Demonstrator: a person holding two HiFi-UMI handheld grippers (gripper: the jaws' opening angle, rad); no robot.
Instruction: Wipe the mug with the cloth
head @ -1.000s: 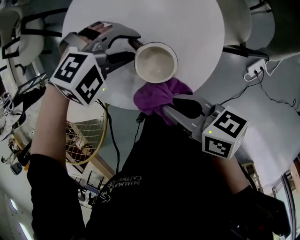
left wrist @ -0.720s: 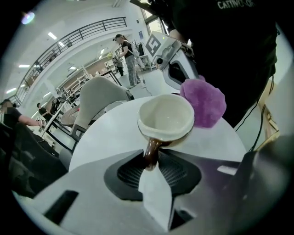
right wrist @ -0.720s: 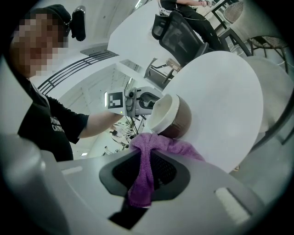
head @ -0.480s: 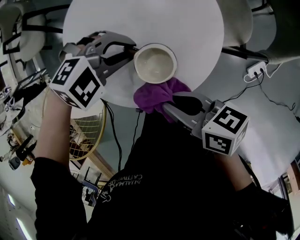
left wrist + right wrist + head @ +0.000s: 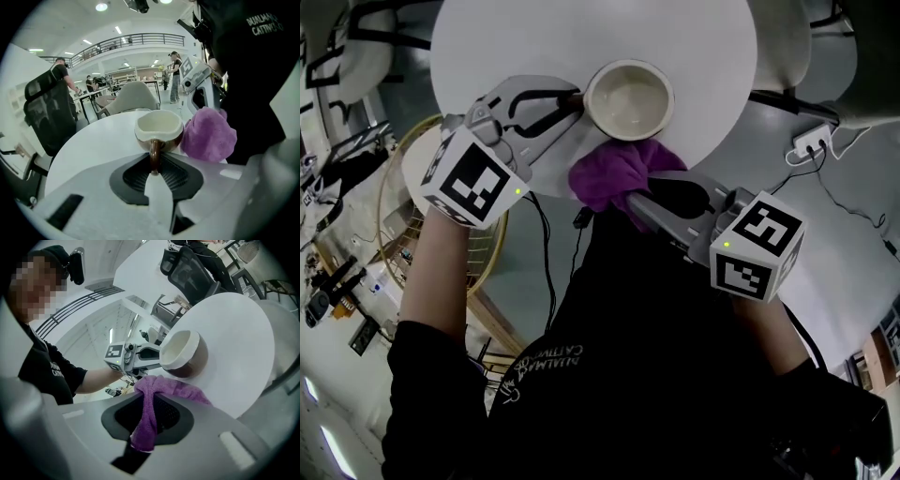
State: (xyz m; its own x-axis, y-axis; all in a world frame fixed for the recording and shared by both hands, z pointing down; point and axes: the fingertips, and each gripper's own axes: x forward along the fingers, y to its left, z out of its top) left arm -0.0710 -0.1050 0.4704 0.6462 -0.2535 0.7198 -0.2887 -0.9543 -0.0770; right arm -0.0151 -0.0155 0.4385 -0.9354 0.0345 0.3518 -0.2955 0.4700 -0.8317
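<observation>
Far to the left, below the tabletop's edge, a gold wire basket sits on the floor, and a black cable hangs down just beside it. In the left gripper view, a black office chair and a pale chair stand beyond the far rim, with people walking well behind them.

The left hand-held gripper reaches in over the round white tabletop from the left. Its jaws are closing on the mug's handle, which stands upright between them with a pad against each side.

The mug stands upright near the tabletop's near edge. Its mouth faces straight up, so its long axis runs vertically. The inside is cream and the outside brown. The handle points left, straight into the left hand-held gripper.

Just to the right and nearer the person, the purple cloth is bunched against the mug's near side. It touches the brown wall and spills over the tabletop's edge. It covers that side of the mug, while the far side and the rim stay bare.

The right hand-held gripper comes in from the lower right, its jaws clamped on a fold of the cloth that hangs down between the pads.

Further right, on the grey floor, a white power strip lies with a thin cable trailing away from it.
</observation>
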